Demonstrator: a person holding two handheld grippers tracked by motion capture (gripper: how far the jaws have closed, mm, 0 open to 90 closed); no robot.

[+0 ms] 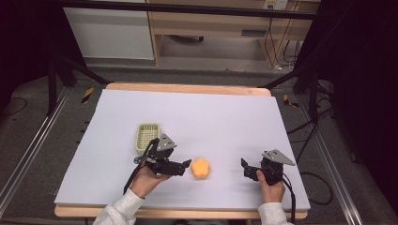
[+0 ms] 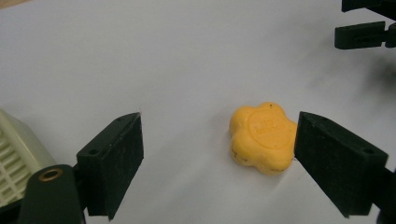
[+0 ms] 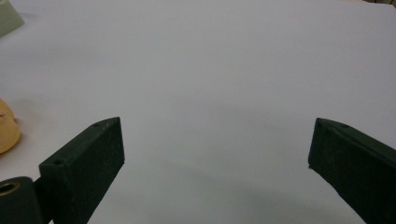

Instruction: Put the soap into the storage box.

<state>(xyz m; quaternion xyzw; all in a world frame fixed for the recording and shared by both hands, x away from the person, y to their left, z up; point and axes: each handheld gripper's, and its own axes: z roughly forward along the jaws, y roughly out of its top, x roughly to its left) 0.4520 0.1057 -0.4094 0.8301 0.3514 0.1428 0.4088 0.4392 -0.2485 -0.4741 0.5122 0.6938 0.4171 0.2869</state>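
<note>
Left hand-held gripper [image 1: 187,164] was held low over the bench [image 1: 234,117], jaws spread wide and holding nothing. The orange flower-shaped piece [image 1: 201,168] lay flat on the pale sheet just beside its tips. In the left gripper view the orange flower-shaped piece [image 2: 263,136] sat well off-centre in the gap: touching or nearly touching the right-hand jaw, with open sheet between it and the other jaw.

Right hand-held gripper [image 1: 244,168] rested well apart on the far side of the piece, jaws likewise spread, nothing between them. The small cream basket [image 1: 147,137] stood just behind the left hand [image 1: 148,180].

Risks, judged from this position:
- Off-centre approach. If the jaws closed as they stood, one jaw would likely meet the piece first and shove it sideways across the smooth sheet instead of pinching it.
- Lobed outline. Flat pads on rounded lobes could catch only one bump, so the piece might twist or squirt out.
- Low profile. The piece was thin; too high a pinch would ride over its top, too low would drag on the sheet.
- Basket close behind the left hand; a backward swing could knock it.
</note>
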